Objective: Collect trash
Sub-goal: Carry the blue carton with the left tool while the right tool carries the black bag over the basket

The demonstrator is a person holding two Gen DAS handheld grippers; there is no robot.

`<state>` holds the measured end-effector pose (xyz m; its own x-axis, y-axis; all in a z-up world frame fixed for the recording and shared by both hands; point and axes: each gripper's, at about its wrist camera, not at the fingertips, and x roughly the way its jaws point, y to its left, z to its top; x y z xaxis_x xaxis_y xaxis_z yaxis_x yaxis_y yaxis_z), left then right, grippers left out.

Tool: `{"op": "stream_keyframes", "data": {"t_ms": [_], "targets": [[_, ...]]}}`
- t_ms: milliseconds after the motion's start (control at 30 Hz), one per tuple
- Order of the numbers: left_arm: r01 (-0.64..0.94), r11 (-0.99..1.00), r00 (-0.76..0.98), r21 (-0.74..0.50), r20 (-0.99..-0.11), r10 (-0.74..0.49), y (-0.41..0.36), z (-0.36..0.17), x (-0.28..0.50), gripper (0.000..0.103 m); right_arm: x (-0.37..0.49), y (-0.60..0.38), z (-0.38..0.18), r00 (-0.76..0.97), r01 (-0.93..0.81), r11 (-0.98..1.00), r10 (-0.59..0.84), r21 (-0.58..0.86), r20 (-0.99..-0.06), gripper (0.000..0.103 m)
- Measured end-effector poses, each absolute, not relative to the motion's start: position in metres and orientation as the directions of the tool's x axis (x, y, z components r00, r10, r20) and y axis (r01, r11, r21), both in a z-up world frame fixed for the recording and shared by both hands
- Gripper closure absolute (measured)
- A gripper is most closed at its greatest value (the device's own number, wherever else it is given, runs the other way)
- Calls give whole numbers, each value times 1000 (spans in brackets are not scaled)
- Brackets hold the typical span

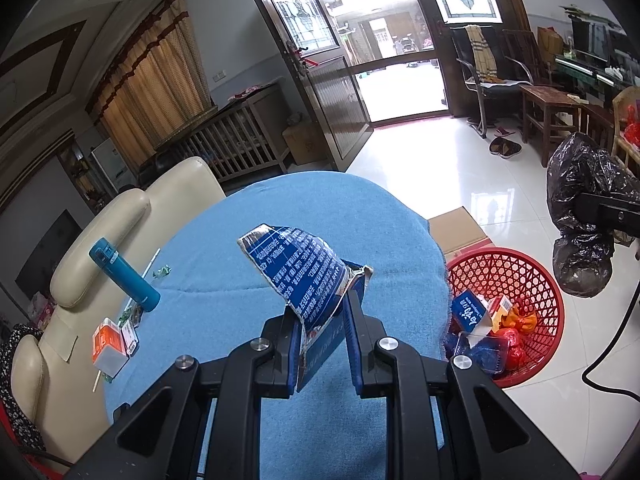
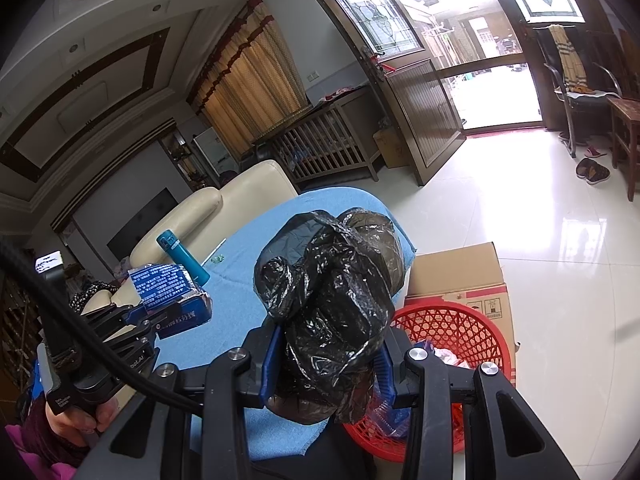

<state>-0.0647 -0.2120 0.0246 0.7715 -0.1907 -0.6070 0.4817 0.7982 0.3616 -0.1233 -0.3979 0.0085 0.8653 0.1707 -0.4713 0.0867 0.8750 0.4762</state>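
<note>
The left gripper (image 1: 320,316) clamped a torn blue carton (image 1: 298,268) above the blue-clothed table (image 1: 224,264). The right gripper (image 2: 326,354) gripped a crumpled black bag (image 2: 332,288), with the red basket (image 2: 460,328) just right.

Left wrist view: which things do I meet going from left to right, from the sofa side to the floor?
Orange-and-white carton → teal flask → blue carton in the left gripper → red basket → black plastic bag.
</note>
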Motion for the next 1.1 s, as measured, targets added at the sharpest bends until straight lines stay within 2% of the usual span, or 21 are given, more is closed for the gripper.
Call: {"op": "stream_keyframes", "data": {"t_ms": [533, 1100], "targets": [[542, 746, 743, 386, -636, -211, -243, 11, -64, 82, -123, -412, -2, 863, 124, 854, 158, 505, -480, 62], [606, 697, 694, 383, -684, -227, -277, -12, -53, 82, -110, -422, -27, 833, 187, 831, 149, 524, -533, 61]]}}
